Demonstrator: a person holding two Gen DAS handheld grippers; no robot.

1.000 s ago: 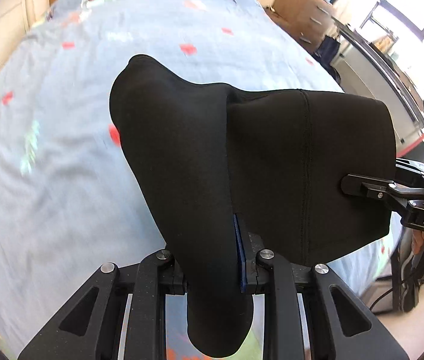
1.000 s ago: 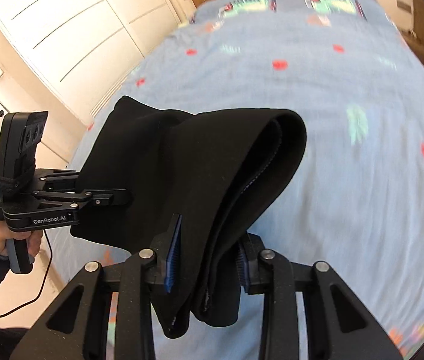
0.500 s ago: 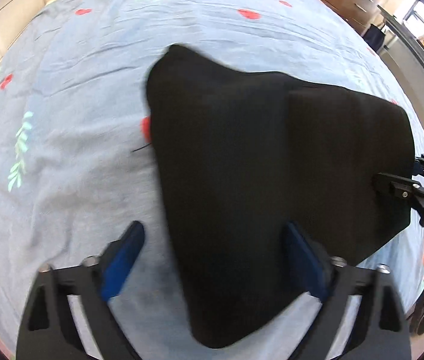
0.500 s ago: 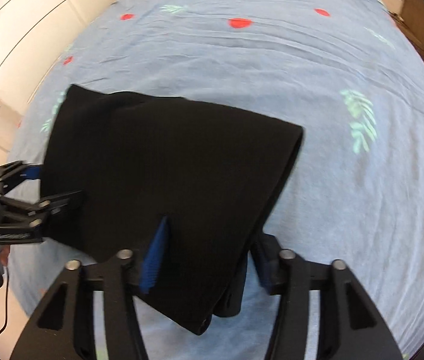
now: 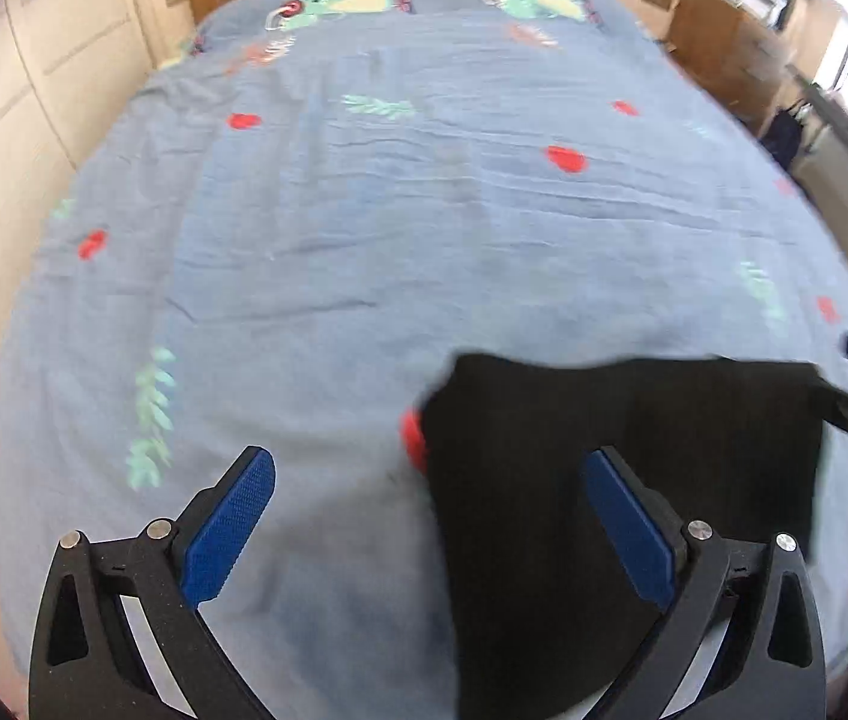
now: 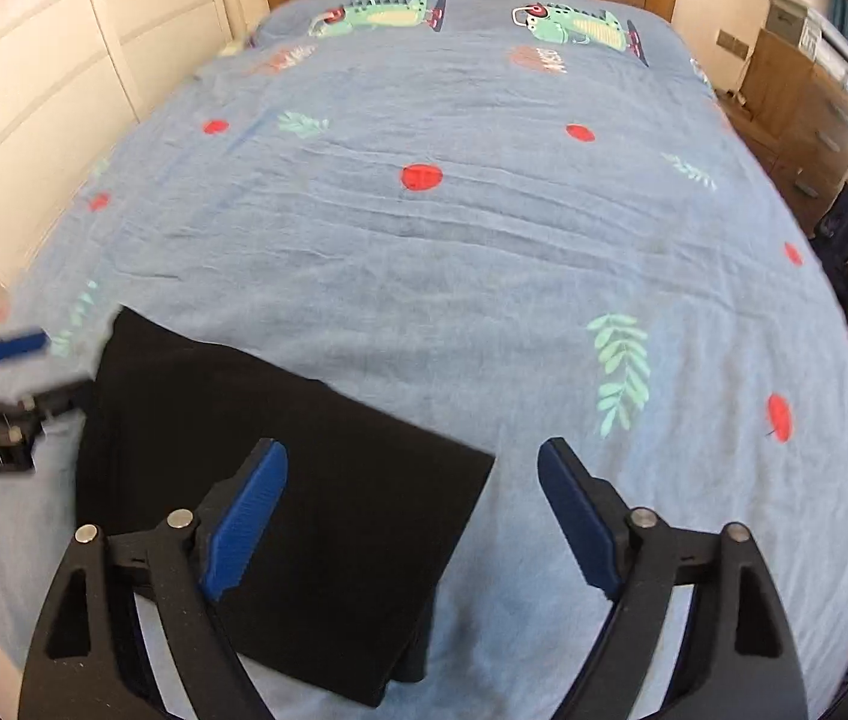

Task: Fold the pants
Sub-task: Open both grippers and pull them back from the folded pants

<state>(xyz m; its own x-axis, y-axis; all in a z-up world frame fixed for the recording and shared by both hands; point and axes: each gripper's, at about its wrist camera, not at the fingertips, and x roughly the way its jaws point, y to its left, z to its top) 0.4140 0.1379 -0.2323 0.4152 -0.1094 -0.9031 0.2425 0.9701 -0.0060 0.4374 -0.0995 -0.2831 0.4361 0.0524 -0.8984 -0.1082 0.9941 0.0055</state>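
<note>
Released from both grips, the folded black pants (image 6: 279, 480) now lie on the bed (image 6: 484, 252) as left tongs (image 5: 430, 516) and right tongs (image 6: 411, 510), just opened, stand wide and empty.

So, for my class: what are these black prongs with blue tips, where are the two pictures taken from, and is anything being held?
No robot here: a person carries a hand-held gripper in each hand, each with a camera looking along its two fingers. One picture is from the left gripper, the other from the right gripper. The blue tips are grip pads. Each view also catches the other gripper at its edge. Below is a bed with a blue patterned cover, and folded black pants lie flat on it. Both grippers have just been opening: the fingers stand wide apart and press on nothing, so nothing is held.
</note>
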